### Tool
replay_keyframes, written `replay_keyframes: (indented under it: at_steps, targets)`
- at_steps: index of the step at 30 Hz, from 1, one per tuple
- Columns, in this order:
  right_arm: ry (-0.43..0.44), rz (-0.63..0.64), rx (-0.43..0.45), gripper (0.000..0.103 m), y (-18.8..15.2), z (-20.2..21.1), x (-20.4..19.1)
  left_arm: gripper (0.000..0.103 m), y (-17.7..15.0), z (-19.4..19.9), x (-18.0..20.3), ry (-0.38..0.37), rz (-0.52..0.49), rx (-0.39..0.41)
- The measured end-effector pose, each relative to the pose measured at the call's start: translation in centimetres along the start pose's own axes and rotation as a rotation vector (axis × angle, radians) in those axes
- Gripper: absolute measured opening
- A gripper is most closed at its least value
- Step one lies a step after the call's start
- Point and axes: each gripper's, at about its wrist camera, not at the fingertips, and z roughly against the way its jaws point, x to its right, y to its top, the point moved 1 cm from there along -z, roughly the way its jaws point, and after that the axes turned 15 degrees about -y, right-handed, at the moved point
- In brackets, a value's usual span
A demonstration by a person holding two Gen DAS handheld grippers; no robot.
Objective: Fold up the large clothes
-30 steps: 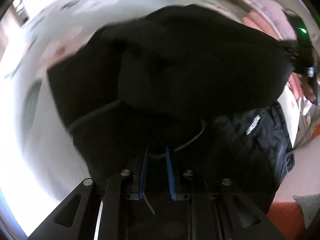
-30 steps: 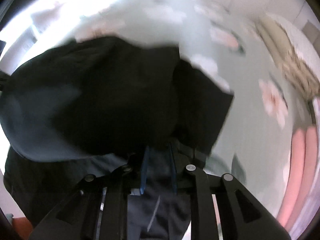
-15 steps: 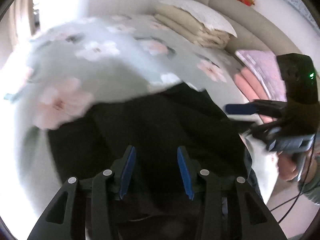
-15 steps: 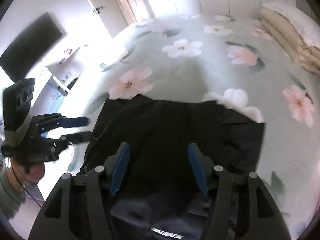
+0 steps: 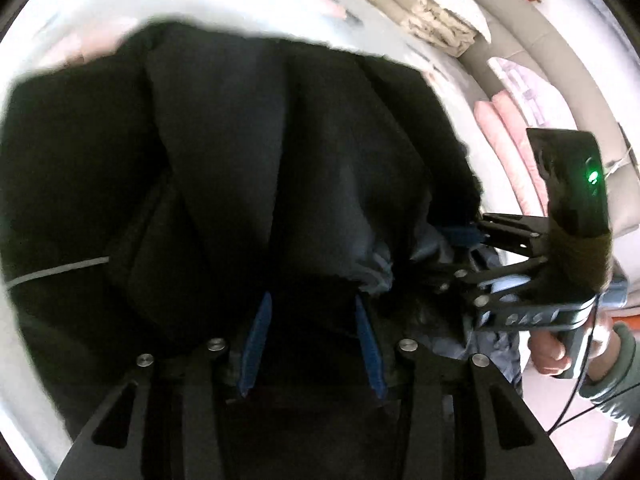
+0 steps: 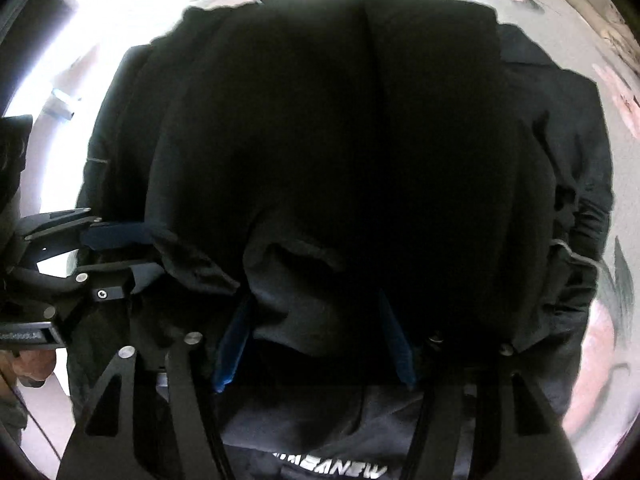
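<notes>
- On the flowered bed (image 5: pixel 404 44), a black garment (image 5: pixel 248 168) lay bunched.
- Left claw (image 5: pixel 310 340) stood part open over it, gripping nothing.
- Right claw (image 6: pixel 316 344) likewise, fabric loose between its fingers.

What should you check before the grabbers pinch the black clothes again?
1. Left gripper jaws apart: ok.
2. Right gripper jaws apart: ok.
3. Black garment between the right fingers: ok, fabric bulges between them.
4. Fabric between the left fingers: cannot tell, too dark.
5. Garment lying on the flowered bedspread: ok.
6. Folded edges lined up: cannot tell, blurred.
</notes>
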Motion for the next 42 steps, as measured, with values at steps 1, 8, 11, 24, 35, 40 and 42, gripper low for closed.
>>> replay_keyframes:
  at_steps: [1,8,11,24,35,40,42]
  targets:
    - [0.034,-0.011,0.013,0.062,-0.2,1.5,0.1,0.044,0.0,1.0,0.7,0.004,-0.009,0.012]
    - [0.099,0.032,0.070,0.061,-3.7,6.3,-1.1,0.048,-1.9,2.2,4.7,0.010,-0.061,0.017]
    - [-0.024,0.062,-0.046,0.055,-5.2,0.7,-1.7,0.048,-3.3,-2.2,1.8,0.078,0.028,-0.060]
    - [0.118,-0.003,-0.024,0.052,-5.1,4.5,1.0,0.046,-2.8,2.2,3.1,0.003,0.044,0.034]
    - [-0.008,-0.055,0.040,0.052,6.5,1.6,2.0,0.052,4.4,0.6,-2.9,0.178,0.124,0.145]
    - [-0.067,-0.003,0.006,0.051,8.1,-0.4,0.7,0.054,4.3,-0.4,-3.3,0.242,0.097,0.136]
    - [-0.041,-0.011,0.013,0.051,8.2,-0.2,1.0,0.054,4.1,0.1,-3.2,0.224,0.106,0.146]
